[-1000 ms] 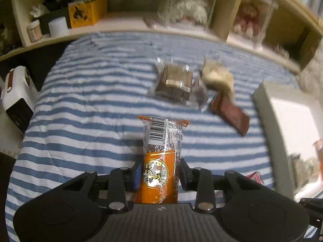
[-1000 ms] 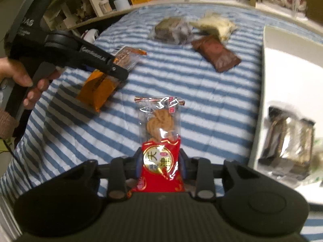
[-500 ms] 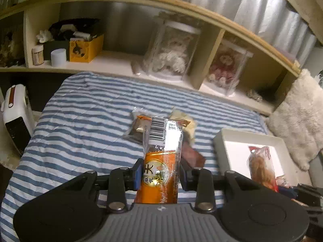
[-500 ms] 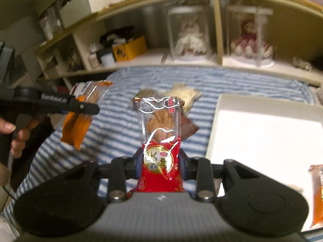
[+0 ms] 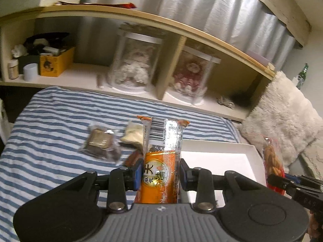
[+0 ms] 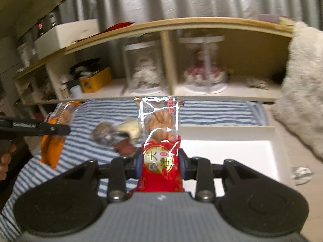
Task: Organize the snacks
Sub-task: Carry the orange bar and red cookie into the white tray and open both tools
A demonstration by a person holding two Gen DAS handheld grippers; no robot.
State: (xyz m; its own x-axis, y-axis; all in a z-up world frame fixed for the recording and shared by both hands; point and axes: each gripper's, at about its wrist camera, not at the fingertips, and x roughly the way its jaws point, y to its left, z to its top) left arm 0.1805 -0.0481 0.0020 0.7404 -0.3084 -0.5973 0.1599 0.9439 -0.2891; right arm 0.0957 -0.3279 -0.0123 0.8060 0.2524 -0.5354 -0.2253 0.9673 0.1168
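— While carrying: left gripper [image 5: 159,174] pinching orange snack pack [image 5: 161,161], right gripper [image 6: 159,166] clamped on red snack pack [image 6: 160,151], both held in the air above striped bedspread [image 5: 50,141].

— Next?

— Over to white tray [image 5: 220,157], just beyond the jaws, then lower and release. Possibly one wrapper already near its right edge; too blurred to call. Three loose packets [image 5: 101,143] left on the bedspread.

We see a bed with a blue and white striped cover [image 5: 50,125]. Behind it stands a low wooden shelf [image 5: 141,18] with open compartments. A grey pleated curtain [image 5: 201,6] hangs behind the shelf. A fluffy white cushion [image 5: 282,117] lies at the right.
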